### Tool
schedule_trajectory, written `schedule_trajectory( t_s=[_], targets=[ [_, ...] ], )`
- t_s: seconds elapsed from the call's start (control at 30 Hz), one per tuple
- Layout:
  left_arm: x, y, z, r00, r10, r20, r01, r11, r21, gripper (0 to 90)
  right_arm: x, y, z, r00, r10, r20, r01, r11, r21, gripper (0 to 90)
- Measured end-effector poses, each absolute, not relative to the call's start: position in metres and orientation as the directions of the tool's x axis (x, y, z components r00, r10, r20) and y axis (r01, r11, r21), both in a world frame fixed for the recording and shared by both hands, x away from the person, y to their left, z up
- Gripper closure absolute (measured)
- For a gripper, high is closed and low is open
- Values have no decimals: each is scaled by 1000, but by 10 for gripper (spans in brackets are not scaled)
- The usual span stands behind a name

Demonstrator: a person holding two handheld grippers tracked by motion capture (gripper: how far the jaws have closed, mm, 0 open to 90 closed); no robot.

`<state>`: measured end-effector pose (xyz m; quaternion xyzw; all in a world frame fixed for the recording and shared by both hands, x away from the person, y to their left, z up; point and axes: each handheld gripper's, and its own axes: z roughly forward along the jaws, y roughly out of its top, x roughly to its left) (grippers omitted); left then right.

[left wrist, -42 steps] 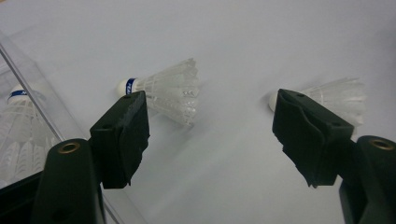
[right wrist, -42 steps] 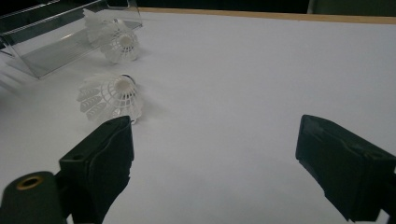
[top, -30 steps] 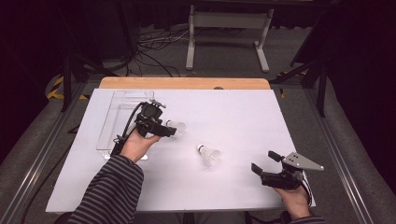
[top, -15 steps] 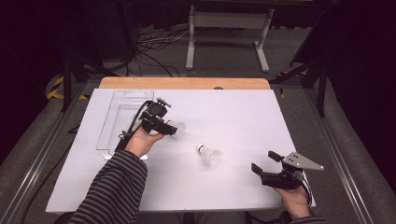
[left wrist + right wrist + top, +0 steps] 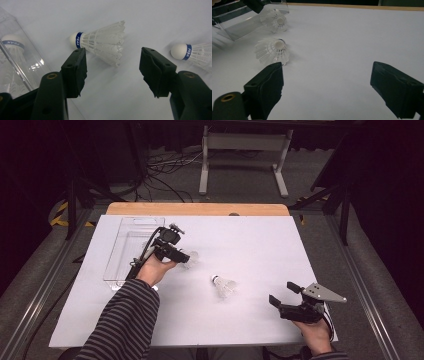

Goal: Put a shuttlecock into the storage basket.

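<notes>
— Left gripper (image 5: 186,258)?
— Left of centre in the high view, held low over the white table (image 5: 250,245), jaws spread wide, gripping nothing. Just past the tips in the left gripper view: a white shuttlecock (image 5: 102,42) on its side, round cork to the upper left, blue band printed "PEAK", feather skirt flaring toward the right.

— A second one?
— Yes, second shuttlecock (image 5: 191,53) at the right edge of the left gripper view, same white cork and blue band, skirt cut off by the frame. In the high view, lying alone at centre, between the two grippers, touching neither.

— Anything at the left?
— Clear plastic tray (image 5: 125,245), upper left of the table in the high view, beside the left gripper. Behind its wall at the left edge of the left gripper view, a third shuttlecock (image 5: 12,47), blurred, blue band faintly readable.

— Right gripper (image 5: 280,297)?
— Lower right of the high view, jaws wide apart and empty, grey three-cornered plate on top. Well apart from every shuttlecock.
</notes>
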<state>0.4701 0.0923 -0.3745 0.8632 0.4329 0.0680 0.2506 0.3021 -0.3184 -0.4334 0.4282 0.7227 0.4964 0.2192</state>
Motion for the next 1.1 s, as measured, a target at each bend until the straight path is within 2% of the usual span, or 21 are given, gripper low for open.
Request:
schedule_trajectory(
  t_s=[0.73,1.1],
  targets=[
    [480,78,-379,626,778,-62,707,-531,467,512,302,-318,-434,-540,835,107,402,143,904,124],
    [487,76,-384,623,779,-68,715,-532,454,613,302,-318,-434,-542,833,108,404,146,903,124]
  ],
)
